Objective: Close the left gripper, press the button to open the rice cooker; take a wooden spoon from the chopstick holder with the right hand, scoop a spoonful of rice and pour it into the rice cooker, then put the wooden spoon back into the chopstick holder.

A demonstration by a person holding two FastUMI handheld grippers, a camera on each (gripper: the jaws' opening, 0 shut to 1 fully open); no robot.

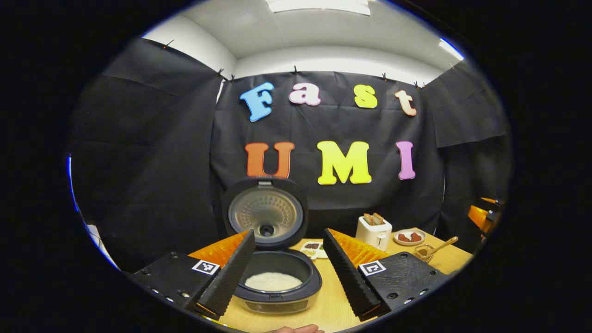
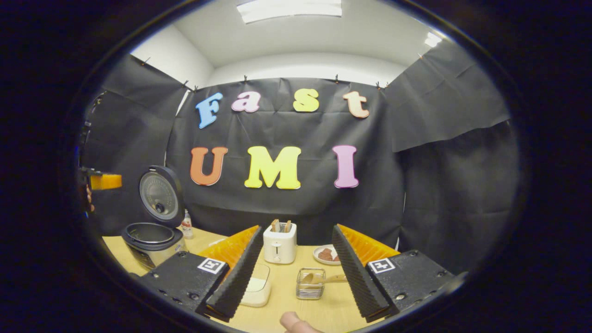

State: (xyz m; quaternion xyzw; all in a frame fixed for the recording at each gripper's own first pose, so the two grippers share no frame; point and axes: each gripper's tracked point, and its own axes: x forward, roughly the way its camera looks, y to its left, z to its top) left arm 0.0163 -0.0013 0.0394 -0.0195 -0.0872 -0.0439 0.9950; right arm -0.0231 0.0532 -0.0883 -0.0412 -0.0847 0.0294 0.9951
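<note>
Your left gripper [image 1: 286,273] hangs with jaws apart before the open rice cooker [image 1: 276,282], rice visible inside. Your right gripper [image 2: 296,273], also spread, faces the chopstick holder [image 2: 310,283] holding the wooden spoon [image 2: 330,279], beside a rice container [image 2: 256,286].

Rice cooker [image 1: 276,277] open with rice inside; wooden spoon [image 1: 439,245] leans in chopstick holder [image 1: 423,252].

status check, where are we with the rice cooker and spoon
Both hand-held grippers open. Rice cooker lid up, rice inside. Wooden spoon in chopstick holder. Nothing in the way.
</note>
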